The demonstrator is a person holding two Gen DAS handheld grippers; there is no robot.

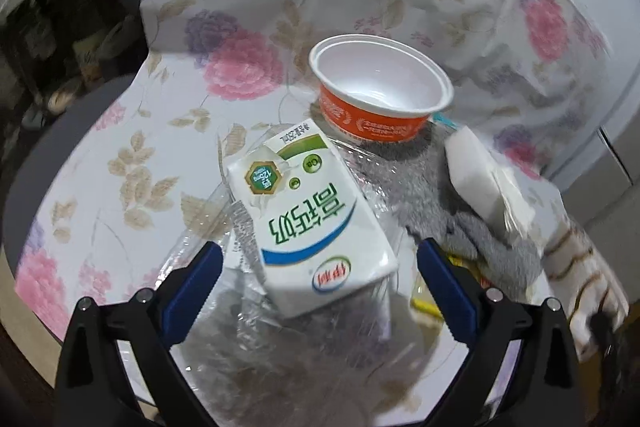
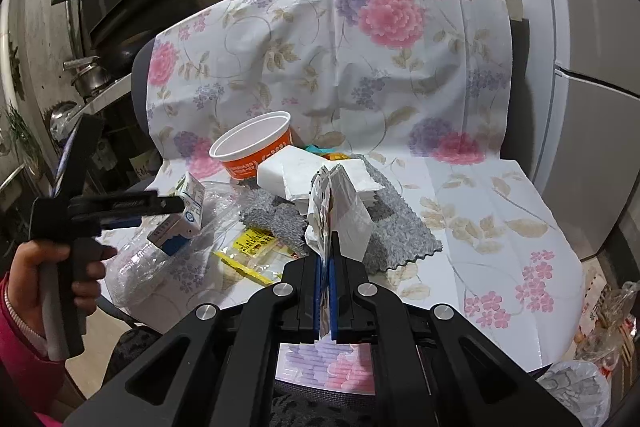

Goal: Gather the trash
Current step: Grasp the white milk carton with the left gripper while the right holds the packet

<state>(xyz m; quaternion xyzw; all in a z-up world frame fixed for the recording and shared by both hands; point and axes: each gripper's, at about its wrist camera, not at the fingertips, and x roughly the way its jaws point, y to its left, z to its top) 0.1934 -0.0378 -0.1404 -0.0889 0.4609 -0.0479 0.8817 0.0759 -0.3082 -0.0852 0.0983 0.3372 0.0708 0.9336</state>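
The left tongs (image 1: 320, 279) stand wide open astride the milk carton (image 1: 308, 219), pads clear of it — lower them squarely over its long sides before closing, avoiding the crinkled clear plastic (image 1: 248, 307) beneath. The right tongs (image 2: 329, 259) are clenched on a crumpled wrapper (image 2: 340, 211). The orange-banded cup (image 1: 380, 87), white foam block (image 1: 476, 179) and grey cloth (image 1: 424, 187) crowd the flowered surface (image 1: 160, 155) just beyond.
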